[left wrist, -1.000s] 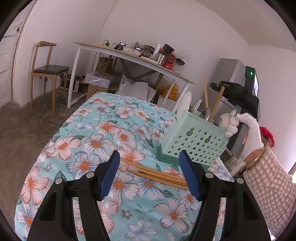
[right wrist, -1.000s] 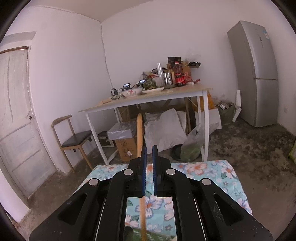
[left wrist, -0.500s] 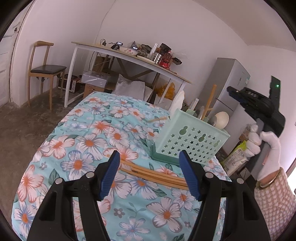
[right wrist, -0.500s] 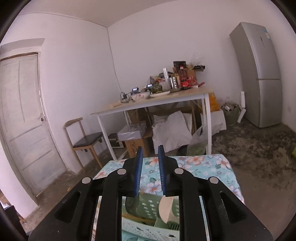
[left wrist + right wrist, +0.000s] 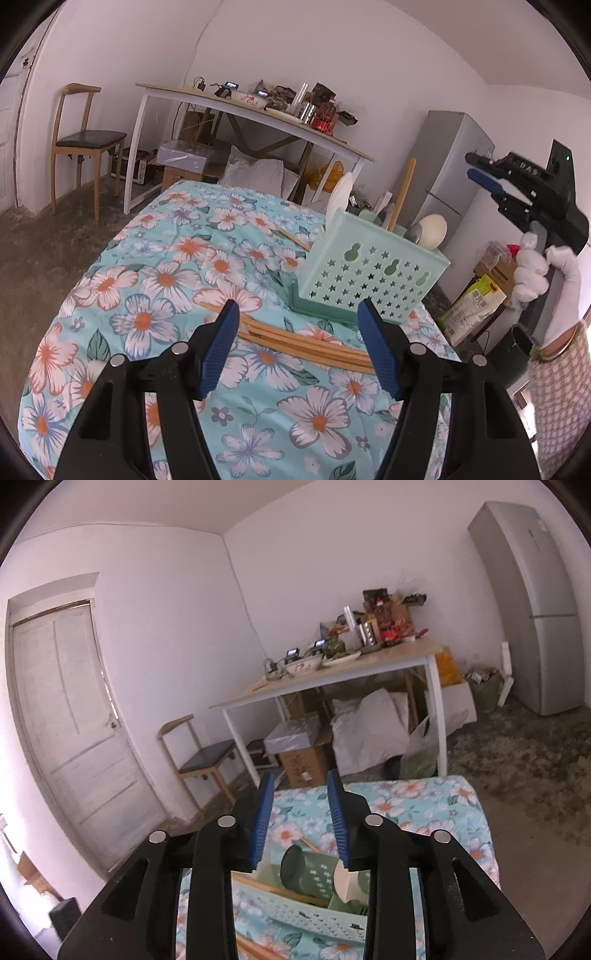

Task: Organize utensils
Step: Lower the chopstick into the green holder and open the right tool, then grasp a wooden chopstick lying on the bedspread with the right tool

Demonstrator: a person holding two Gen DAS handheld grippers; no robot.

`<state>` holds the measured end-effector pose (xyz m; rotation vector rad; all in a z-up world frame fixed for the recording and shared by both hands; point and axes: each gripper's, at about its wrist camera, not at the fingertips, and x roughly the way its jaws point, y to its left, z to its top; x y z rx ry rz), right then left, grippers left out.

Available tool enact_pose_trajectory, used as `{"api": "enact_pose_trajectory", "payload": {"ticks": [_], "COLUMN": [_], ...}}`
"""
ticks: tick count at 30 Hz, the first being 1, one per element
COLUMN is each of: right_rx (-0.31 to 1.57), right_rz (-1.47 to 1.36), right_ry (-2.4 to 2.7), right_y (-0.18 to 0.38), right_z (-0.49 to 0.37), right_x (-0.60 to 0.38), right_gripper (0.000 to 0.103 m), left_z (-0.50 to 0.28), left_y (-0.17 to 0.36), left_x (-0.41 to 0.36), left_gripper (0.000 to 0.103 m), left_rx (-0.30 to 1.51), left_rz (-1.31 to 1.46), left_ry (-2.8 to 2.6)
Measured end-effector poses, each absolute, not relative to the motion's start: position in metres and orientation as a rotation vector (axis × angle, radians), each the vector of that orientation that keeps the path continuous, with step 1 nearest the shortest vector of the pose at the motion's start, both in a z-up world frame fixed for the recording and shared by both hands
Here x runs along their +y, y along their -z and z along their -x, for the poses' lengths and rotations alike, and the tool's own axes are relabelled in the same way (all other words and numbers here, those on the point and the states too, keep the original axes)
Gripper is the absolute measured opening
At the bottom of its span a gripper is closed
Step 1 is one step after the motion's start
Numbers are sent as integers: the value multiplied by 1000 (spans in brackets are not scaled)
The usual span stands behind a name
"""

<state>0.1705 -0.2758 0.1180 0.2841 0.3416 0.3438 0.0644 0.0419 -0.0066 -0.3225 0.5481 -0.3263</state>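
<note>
While the floral-cloth bench (image 5: pixel 155 280) is only partly cleared, the task looks roughly midway. Mint utensil caddy (image 5: pixel 373 280) stands near the far right edge, already holding a wooden handle, a white scoop and spoons. A bundle of wooden chopsticks (image 5: pixel 306 343) lies flat just in front of it, 1 more stick beyond. Left hand-held gripper (image 5: pixel 299 350) hovers wide open and empty over the bundle. Right hand-held gripper (image 5: pixel 301 823), jaws just been opening, holds nothing, raised above the caddy.
</note>
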Motion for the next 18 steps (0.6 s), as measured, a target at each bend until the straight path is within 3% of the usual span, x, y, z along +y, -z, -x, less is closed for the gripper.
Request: {"api": "enact_pose_trajectory", "payload": {"ticks": [7,12,18], "right_rx": [523,727,1057], "right_rz": [-103,139,250], "right_ry": [-409,-498,-614], "right_y": [-136,-146,-98], "right_z": [-202,-276,-399], "right_x": [-266,-233,-184], "right_gripper": [40,48,48], "left_z": [-78,-93,-98], "left_y": [38,72,89], "left_x": [36,36,37], "left_gripper": [64,64,64], "left_rx": [650,745,756], "left_rz": [316,425,484], "left_ry": [381,535,627]}}
